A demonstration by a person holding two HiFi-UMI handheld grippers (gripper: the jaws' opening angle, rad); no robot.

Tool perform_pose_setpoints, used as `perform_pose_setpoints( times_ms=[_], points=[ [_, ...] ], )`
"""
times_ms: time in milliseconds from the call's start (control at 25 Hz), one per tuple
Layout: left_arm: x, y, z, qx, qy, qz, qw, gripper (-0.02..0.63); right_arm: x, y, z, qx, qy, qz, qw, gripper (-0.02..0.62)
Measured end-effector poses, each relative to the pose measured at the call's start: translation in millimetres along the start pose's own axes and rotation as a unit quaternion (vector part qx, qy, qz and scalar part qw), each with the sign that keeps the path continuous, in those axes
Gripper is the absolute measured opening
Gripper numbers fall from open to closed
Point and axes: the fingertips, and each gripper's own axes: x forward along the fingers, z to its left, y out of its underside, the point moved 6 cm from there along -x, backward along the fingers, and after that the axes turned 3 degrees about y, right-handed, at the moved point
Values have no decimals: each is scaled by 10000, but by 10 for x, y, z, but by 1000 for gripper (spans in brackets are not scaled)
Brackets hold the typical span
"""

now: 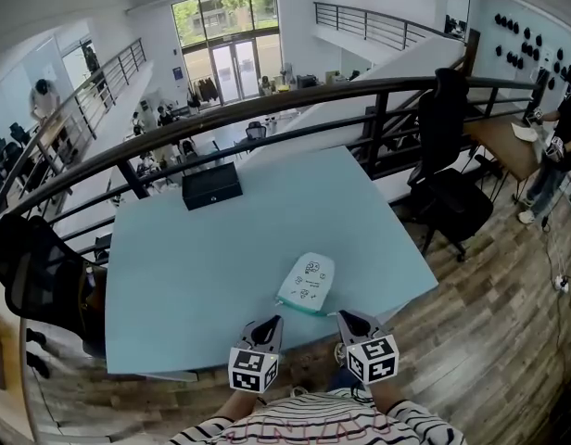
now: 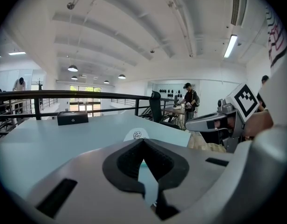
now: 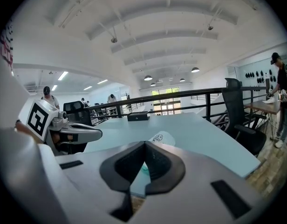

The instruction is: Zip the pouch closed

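1. Pouch (image 1: 307,283): white w/ small cartoon prints and a teal edge. Lies flat on the table (image 1: 193,267), close to its near edge, teal edge toward the person.
2. L gripper (image 1: 272,324): jaws clenched, tips together, nothing between the pads. Hangs at the near edge, just short of the pouch's left corner, not touching it.
3. R gripper (image 1: 341,317): also clenched and empty. Sits just short of the pouch's right corner, clear of it.
4. Both gripper views: pouch shows just past the closed tips, w/ bare table between.
5. Grippers are side by side, pouch ahead of the gap between them.
6. Whether the zip is open or closed: can't tell.
7. Black box (image 1: 211,185) at the far edge, well apart from the pouch.
8. Dark railing (image 1: 267,105) runs behind the table; black chair (image 1: 448,184) off its right side.
9. Striped shirt (image 1: 313,426) at the bottom of the head view.
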Motion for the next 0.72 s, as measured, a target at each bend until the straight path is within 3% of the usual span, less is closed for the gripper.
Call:
perform_pose_setpoints(
  times_ms=[720],
  points=[
    [-33, 6, -27, 10, -34, 4, 10000, 23, -27, -5, 9, -44, -3, 53, 10000, 26]
  ],
)
